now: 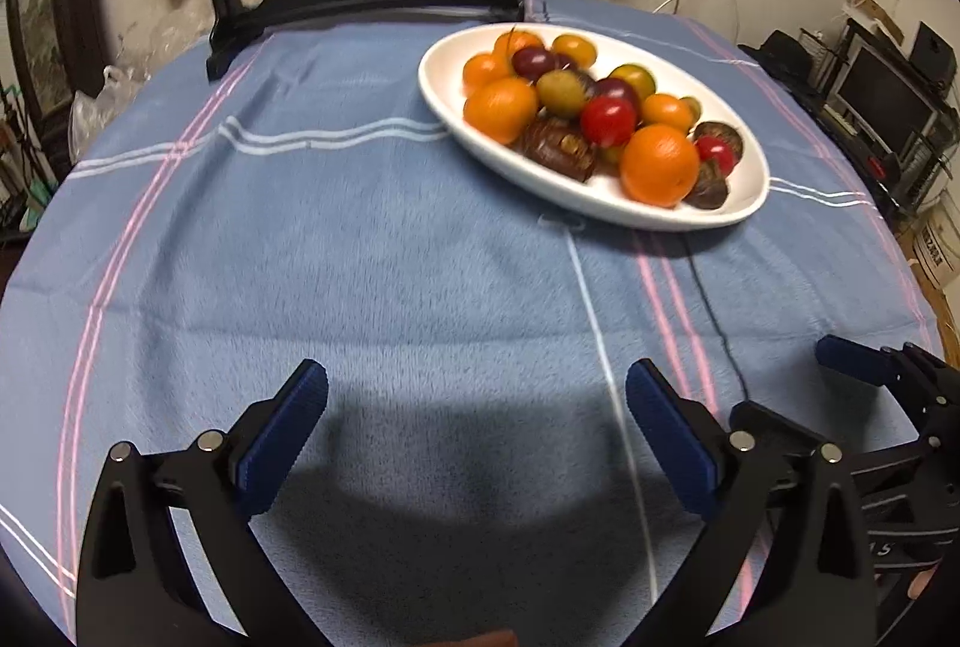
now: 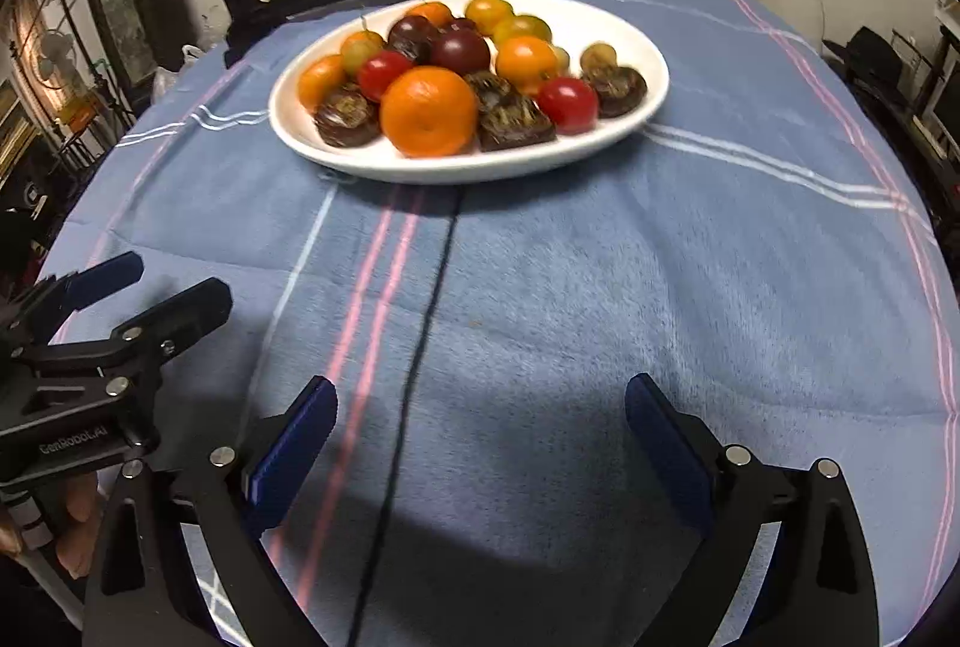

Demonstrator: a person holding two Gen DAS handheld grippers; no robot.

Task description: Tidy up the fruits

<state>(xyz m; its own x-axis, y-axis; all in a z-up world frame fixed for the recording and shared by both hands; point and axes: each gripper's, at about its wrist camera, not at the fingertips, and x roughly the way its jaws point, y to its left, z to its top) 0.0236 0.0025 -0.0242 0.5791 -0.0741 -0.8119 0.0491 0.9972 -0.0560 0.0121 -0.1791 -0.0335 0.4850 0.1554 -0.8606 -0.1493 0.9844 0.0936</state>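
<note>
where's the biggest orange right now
On the white plate, at its near edge in the right wrist view, the biggest orange sits between two dark brown fruits.

black tongs (image 1: 477, 383) with ribbed blue pads (image 1: 282, 443) and silver screws (one body marked "genrobot.ai")

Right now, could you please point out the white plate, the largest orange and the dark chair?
white plate (image 2: 288, 131), right wrist view, bare near rim.
largest orange (image 2: 428, 110), right wrist view, centre of peel.
dark chair (image 1: 366, 2), left wrist view, lower back rail.

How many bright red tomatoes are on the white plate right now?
2. One red tomato sits left of the front orange; the other red tomato lies right of it, near the plate rim. More may be hidden underneath.
</note>
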